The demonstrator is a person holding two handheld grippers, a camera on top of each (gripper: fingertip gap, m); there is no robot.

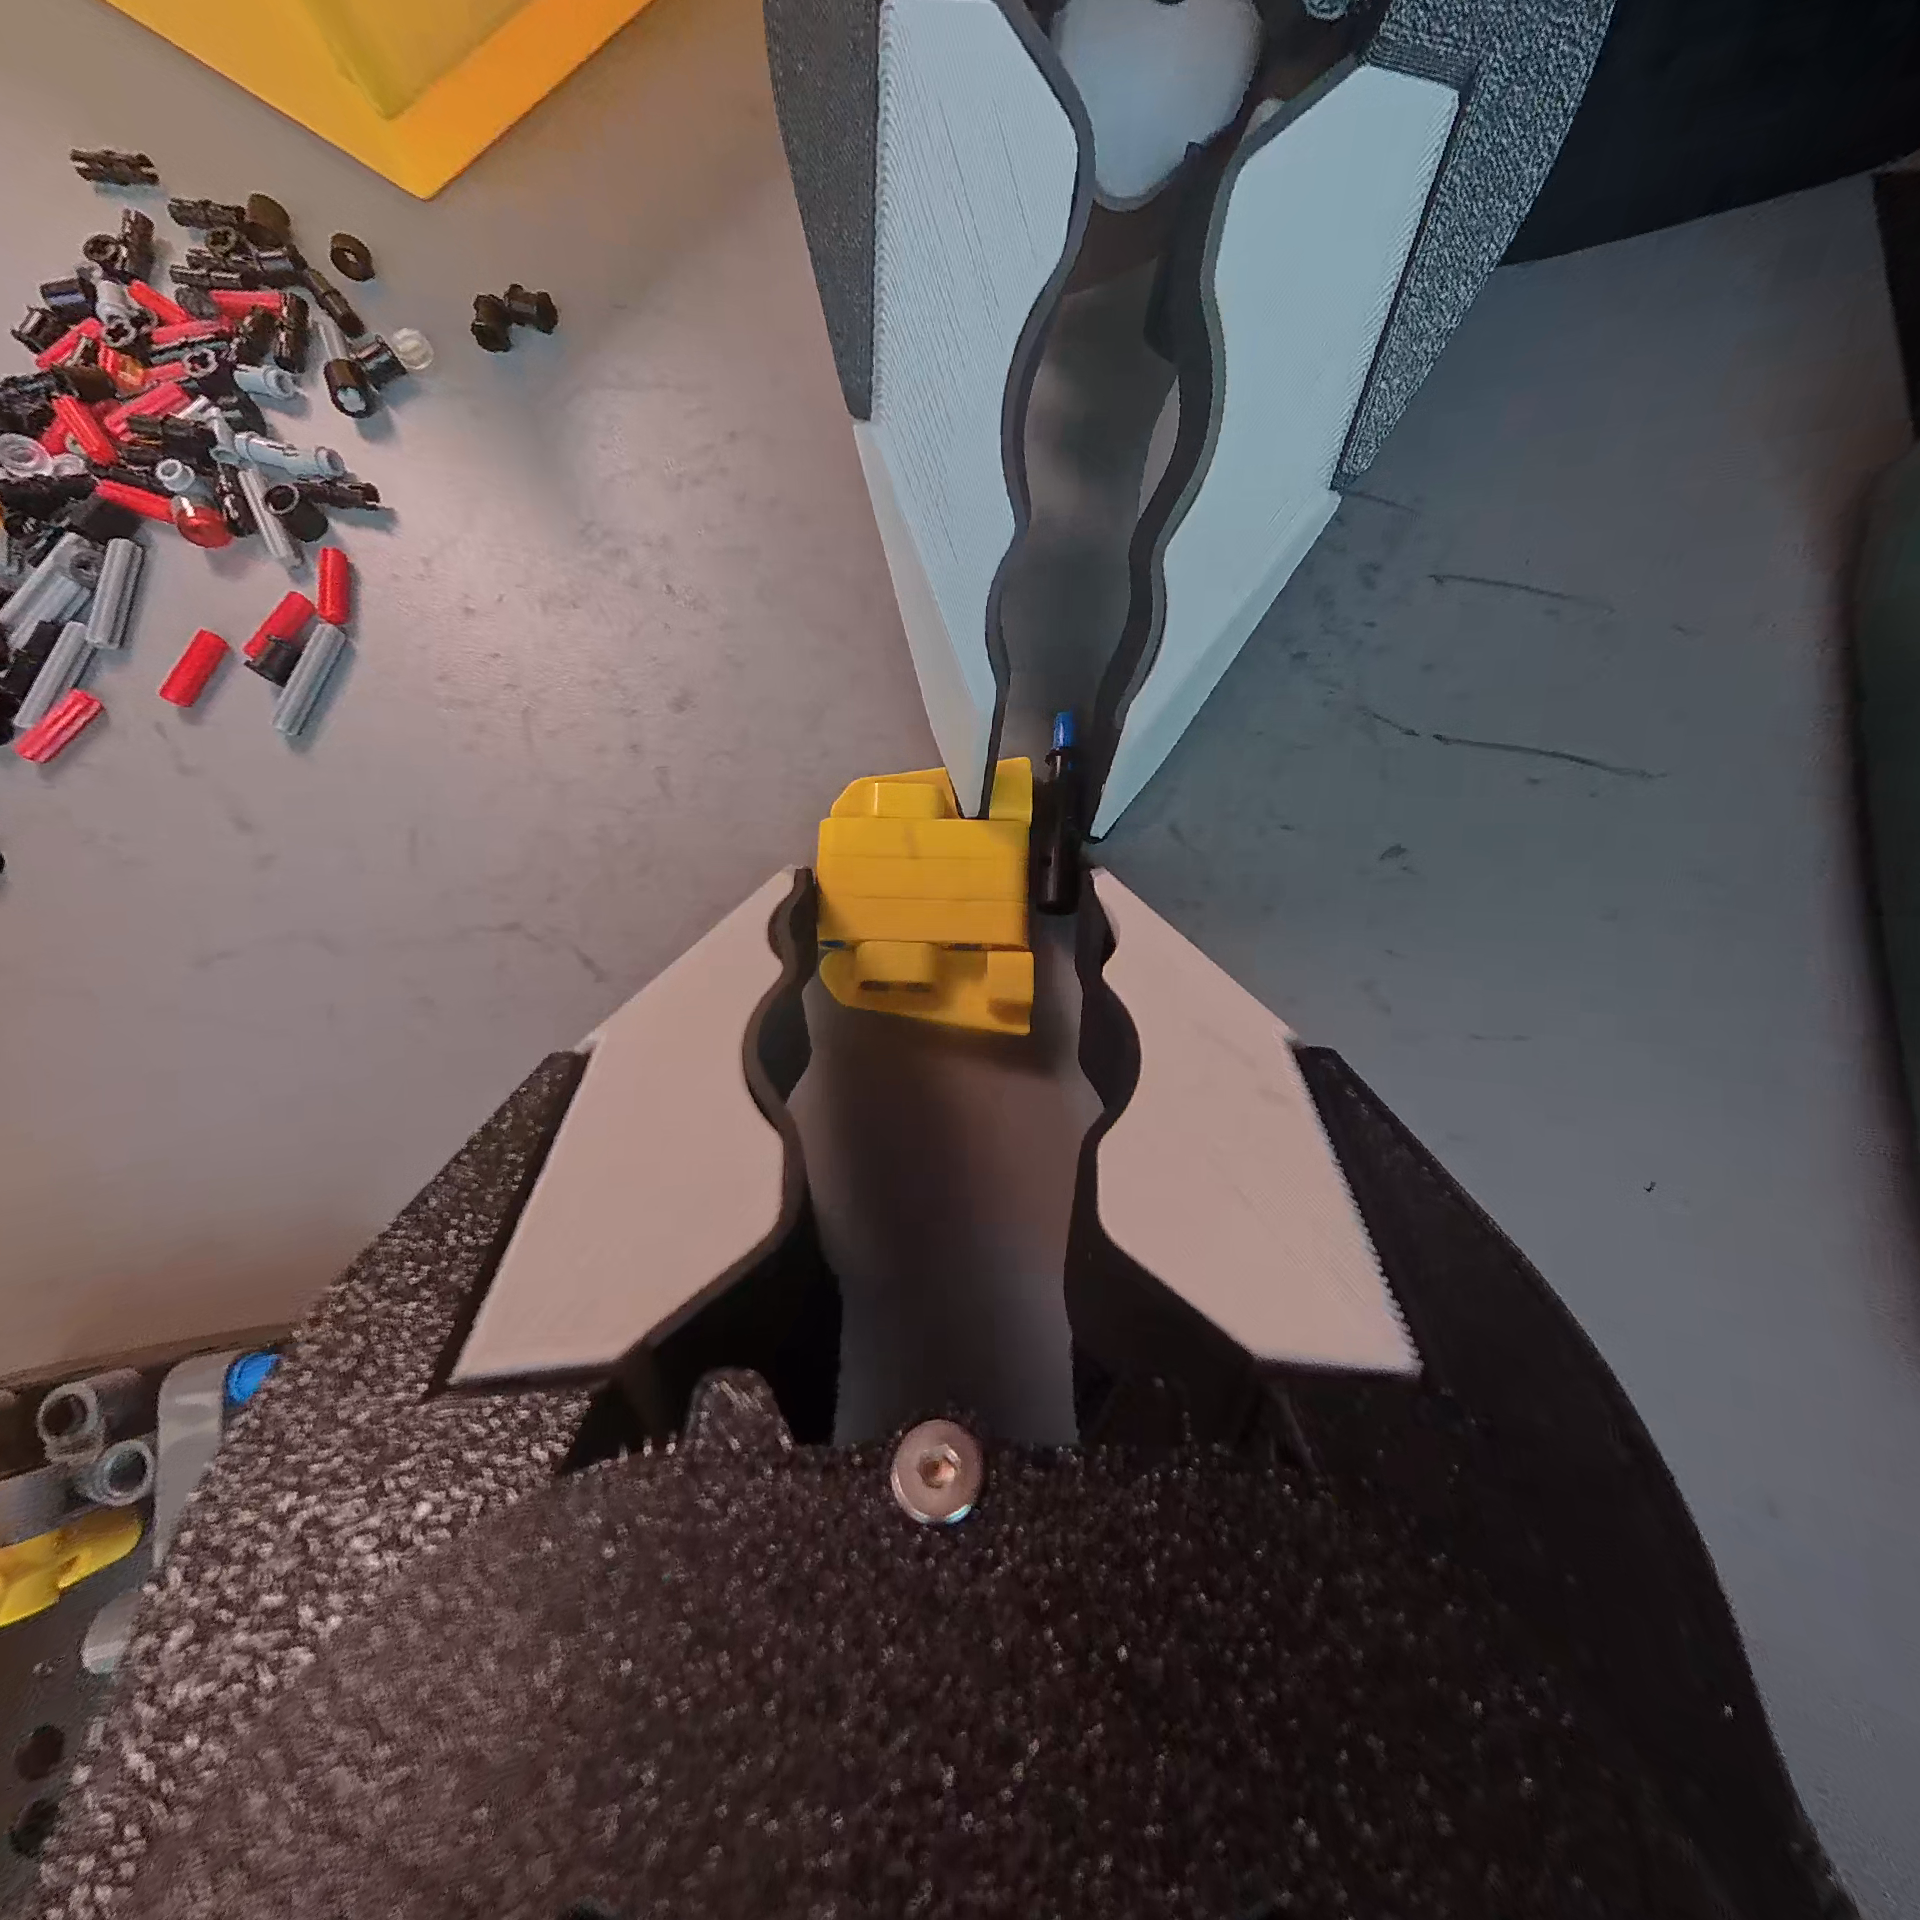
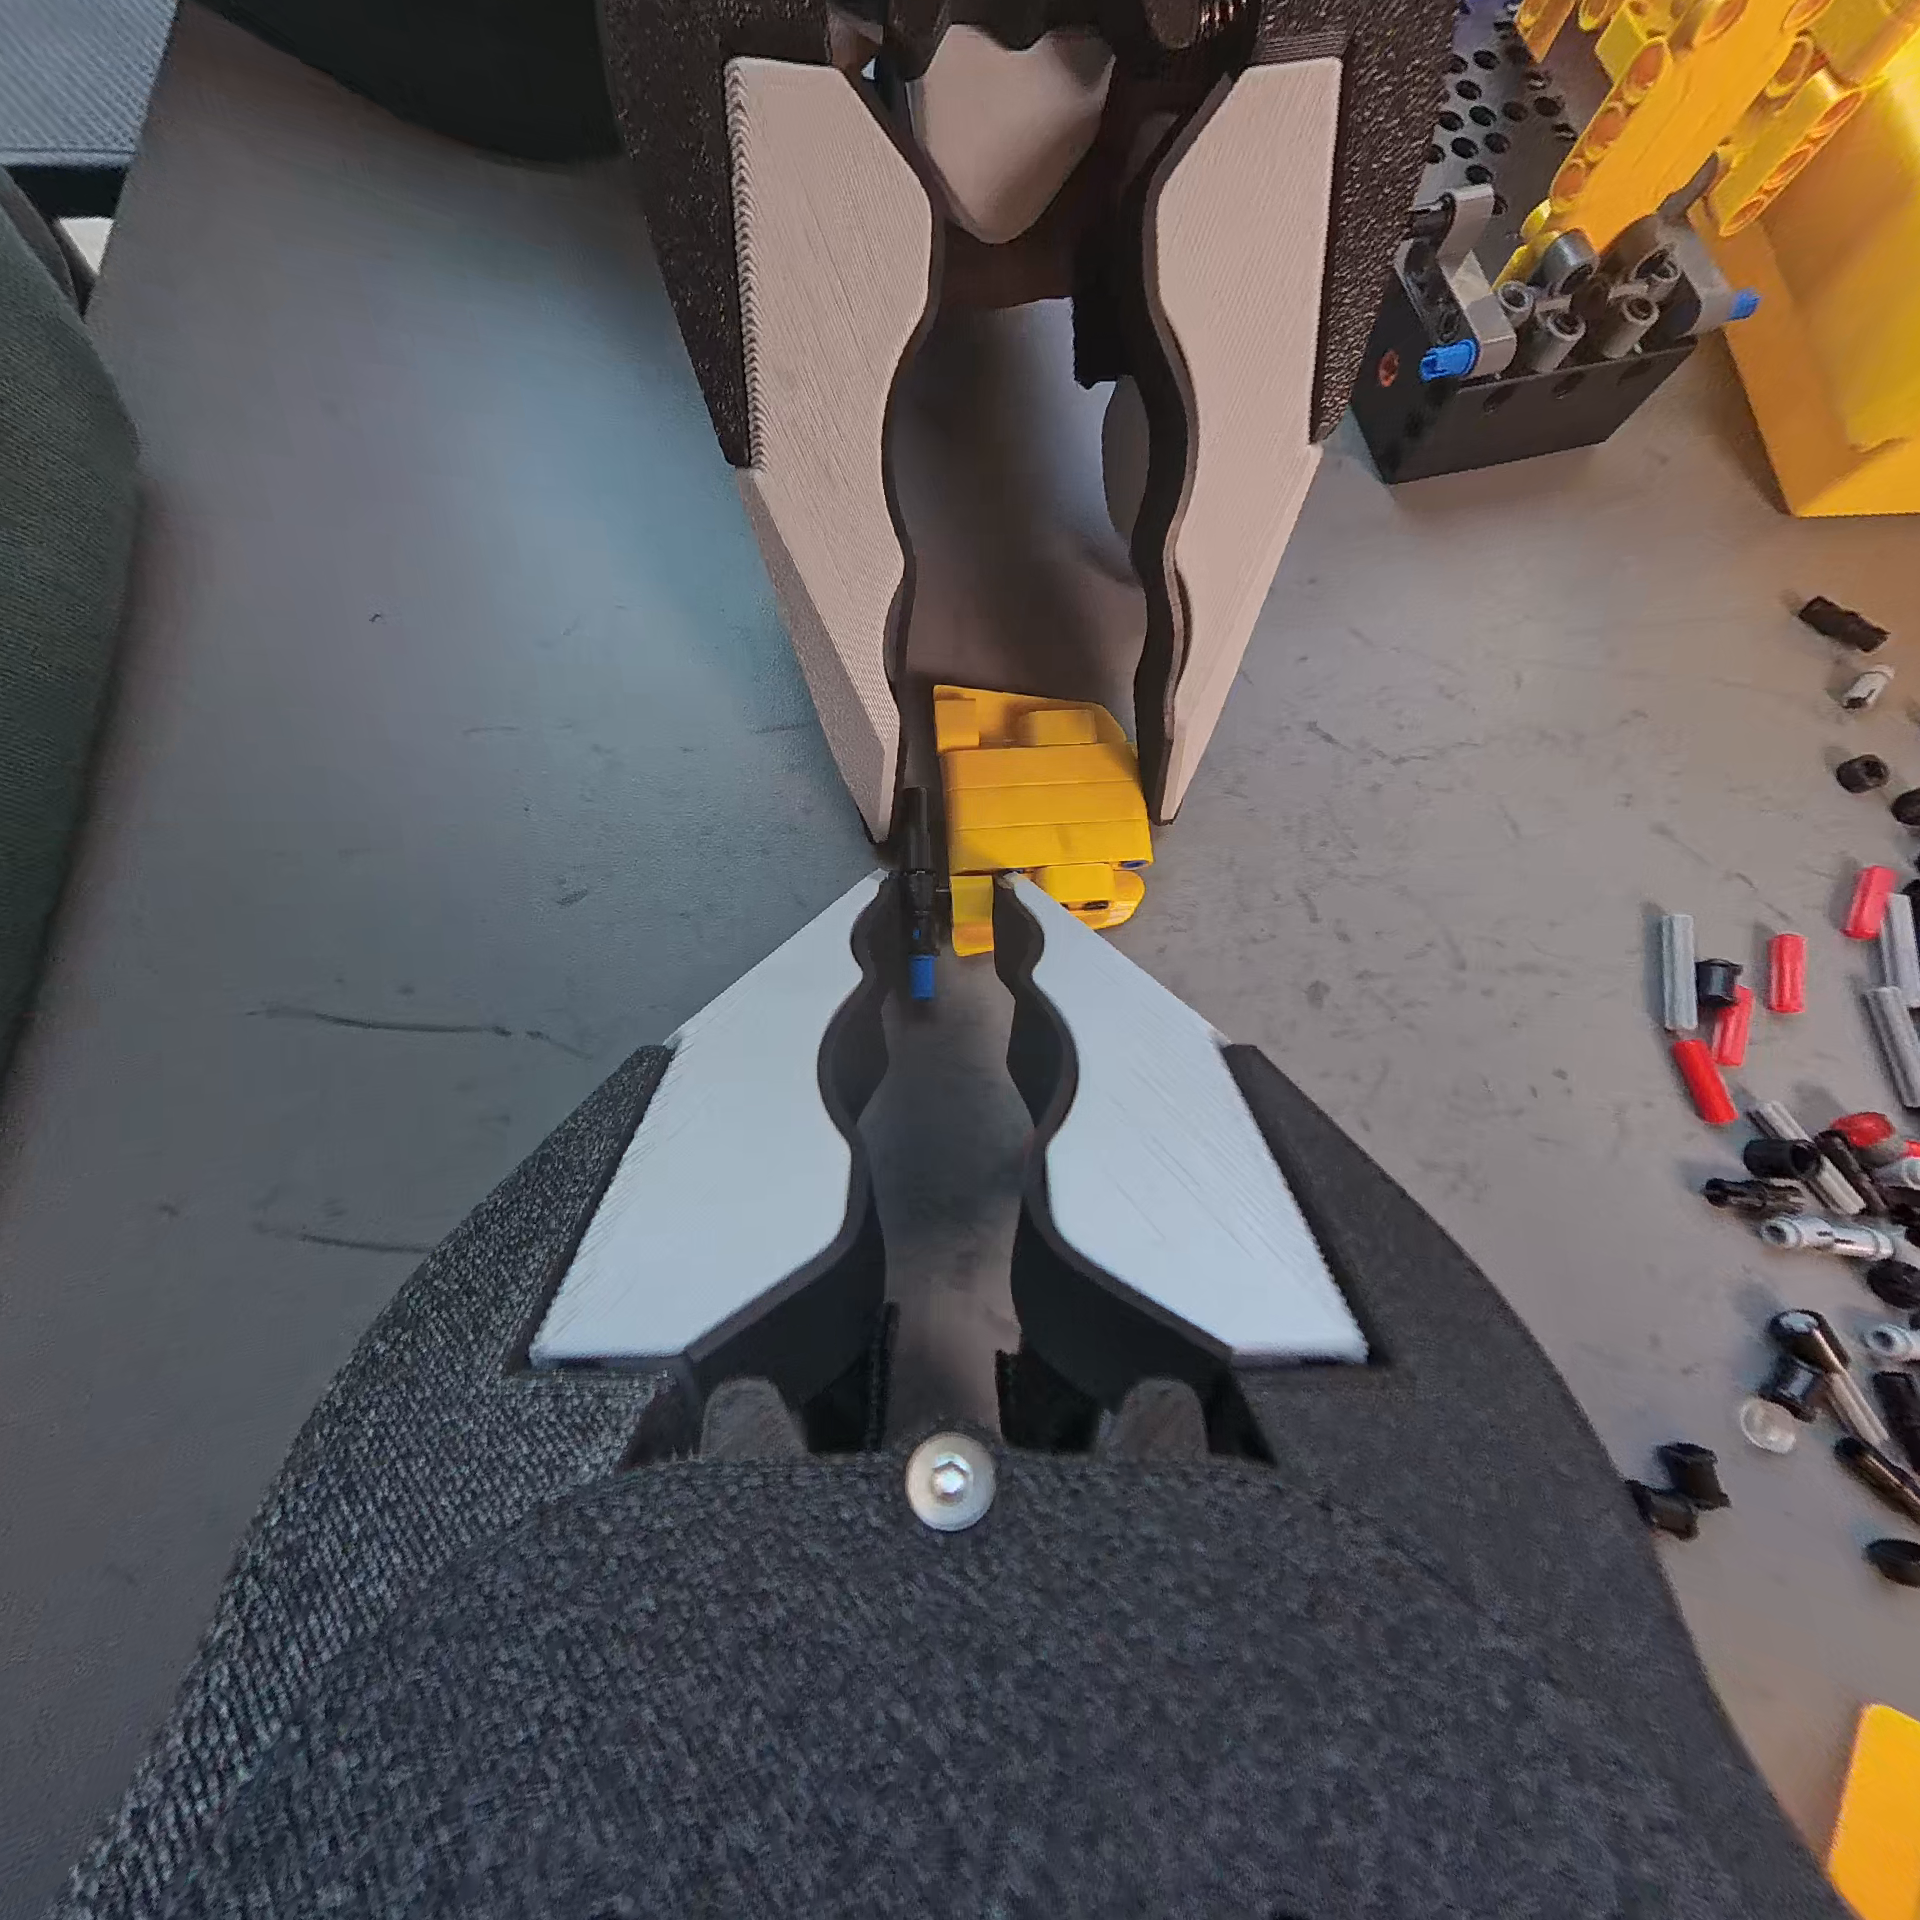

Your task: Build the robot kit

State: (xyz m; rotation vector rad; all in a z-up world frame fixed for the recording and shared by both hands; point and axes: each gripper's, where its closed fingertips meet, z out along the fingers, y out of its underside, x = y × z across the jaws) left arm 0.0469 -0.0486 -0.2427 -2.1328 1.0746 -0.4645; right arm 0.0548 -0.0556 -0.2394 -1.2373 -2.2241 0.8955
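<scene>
A: What has the left gripper (image 1: 940, 883) got?

B: Its pale beige fingers are closed on a small yellow plastic brick assembly (image 1: 925, 904), a block of stacked yellow pieces held above the grey table (image 1: 540, 935). In the left wrist view the block fills the gap between the fingertips.

A: And the right gripper (image 2: 940, 888)?

B: It comes in from the opposite side, tip to tip with the left one. Its pale blue-grey fingers are pinched on a thin black pin with a blue end (image 2: 916, 914). The pin lies against the side of the yellow assembly, touching it; whether it sits in a hole I cannot tell. One fingertip of the right gripper also presses on the top of the yellow block.

A: So both are gripping?

B: Yes, the left on the yellow block, the right on the pin, and the two meet in the middle above the table.

A: What lies around them?

B: A loose scatter of small red, grey and black plastic pins and connectors (image 1: 156, 436) on the table, well apart from the grippers. The right wrist view shows a larger yellow and black brick-built model (image 2: 1621, 270) at the far edge, with grey connectors and blue pin ends on it. A yellow box corner (image 1: 416, 94) shows in the left wrist view.
</scene>
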